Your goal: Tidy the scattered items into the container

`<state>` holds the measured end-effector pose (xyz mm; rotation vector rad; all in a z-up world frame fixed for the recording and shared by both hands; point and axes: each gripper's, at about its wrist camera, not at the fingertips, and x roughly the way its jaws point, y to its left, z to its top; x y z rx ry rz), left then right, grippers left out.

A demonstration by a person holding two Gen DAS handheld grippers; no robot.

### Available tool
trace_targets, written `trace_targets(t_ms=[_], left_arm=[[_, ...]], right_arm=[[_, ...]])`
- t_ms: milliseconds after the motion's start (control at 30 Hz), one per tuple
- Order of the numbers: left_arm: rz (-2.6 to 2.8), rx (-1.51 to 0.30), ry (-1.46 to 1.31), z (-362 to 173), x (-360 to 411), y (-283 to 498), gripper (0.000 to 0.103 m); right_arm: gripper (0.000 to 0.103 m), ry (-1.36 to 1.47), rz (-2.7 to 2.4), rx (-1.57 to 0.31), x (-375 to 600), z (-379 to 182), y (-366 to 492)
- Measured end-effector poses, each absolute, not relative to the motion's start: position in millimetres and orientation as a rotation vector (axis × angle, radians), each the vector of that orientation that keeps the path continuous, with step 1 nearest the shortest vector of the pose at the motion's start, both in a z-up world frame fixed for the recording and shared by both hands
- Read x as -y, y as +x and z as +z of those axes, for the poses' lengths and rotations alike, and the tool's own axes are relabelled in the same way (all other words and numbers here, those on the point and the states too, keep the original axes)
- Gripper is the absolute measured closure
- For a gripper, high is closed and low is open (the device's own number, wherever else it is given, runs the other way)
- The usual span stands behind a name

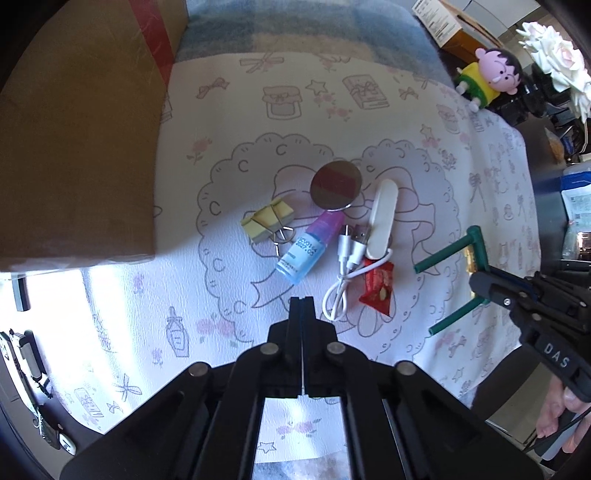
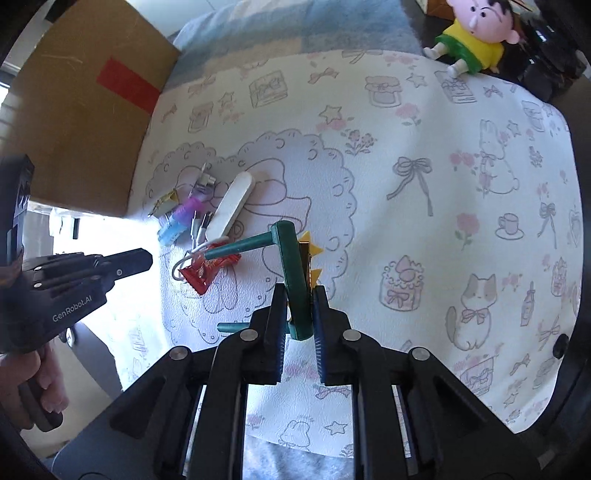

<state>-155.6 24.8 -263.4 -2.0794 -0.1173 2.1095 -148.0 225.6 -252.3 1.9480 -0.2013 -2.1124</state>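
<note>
While clamped on the crossbar of a green U-shaped plastic piece [image 2: 295, 280], right gripper [image 2: 300, 295] pointing steeply down over a white cloth [image 2: 424, 229] printed with bows, cats and roses. Two round green legs jutting toward nine o'clock from the held bar, the upper one reaching over a red snack packet [image 2: 207, 271]. Just behind the bar, at one o'clock of the pads, a yellow star-edged object [image 2: 314, 254], only partly seen.

Left gripper [image 1: 302, 301] pressed fully together on nothing, hovering above the cloth. Off its tips at twelve o'clock, a small cluster: blue-and-purple dropper bottle [image 1: 304, 251], coiled white USB cable [image 1: 345, 273] at one o'clock, white oblong case [image 1: 384, 218] beyond that, round mirror [image 1: 335, 184] farther up, and yellow binder clip [image 1: 267, 221] at eleven o'clock. All lying close together, several touching.

At ten o'clock in both views, a brown cardboard box [image 1: 81, 147] with a strip of red tape, standing at the cloth's edge, well apart from the held green piece. At one o'clock, far edge, a cartoon boy figurine [image 2: 476, 33] in a yellow shirt. White artificial roses [image 1: 557, 55] beside it in the left view. Person's fingers [image 1: 554, 421] wrapped round the right handle.
</note>
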Motion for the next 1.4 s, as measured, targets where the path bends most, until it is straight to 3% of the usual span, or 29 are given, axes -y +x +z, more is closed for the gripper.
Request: trace_targets(t_ms=[400,467,700,800,900,1067,1100,1133,1167,1400], left_arm=[[2.094,0.140,-2.070,-258,-36,-141,0.103],[2.091,0.142,-2.069,-257,-35,-139,0.103],[2.087,0.136,-2.061,-258,-43,-142,0.103],[2.085,0.135,-2.060,-258,-44,-142,0.103],[2.086,0.139,-2.064,-258,-44,-143,0.103],[2.085,0.142,-2.071,-259,-42,-142,0.103],[2.085,0.142,-2.073,-259,-41,-142,0.103],[2.085,0.143,-2.074,-259,-41,-143,0.103],[2.086,0.145,-2.074,-259,-40,-143,0.103],[2.097,0.156,-2.056,-253,-41,-146,0.103]], right_arm=[[0.087,1.977,-2.073,0.208,-219,-251,-139],[0.099,1.983,-2.068,0.191,-218,-253,-137],[0.102,1.962,-2.082,0.161,-217,-254,-137],[0.098,1.972,-2.071,0.119,-215,-258,-139],[0.082,1.980,-2.058,0.078,-212,-263,-141],[0.081,2.008,-2.042,-0.018,-201,-274,-146],[0.082,2.015,-2.039,-0.020,-200,-277,-147],[0.092,2.021,-2.036,-0.016,-199,-278,-148],[0.094,2.026,-2.033,-0.012,-198,-280,-149],[0.095,1.956,-2.065,0.058,-201,-262,-151]])
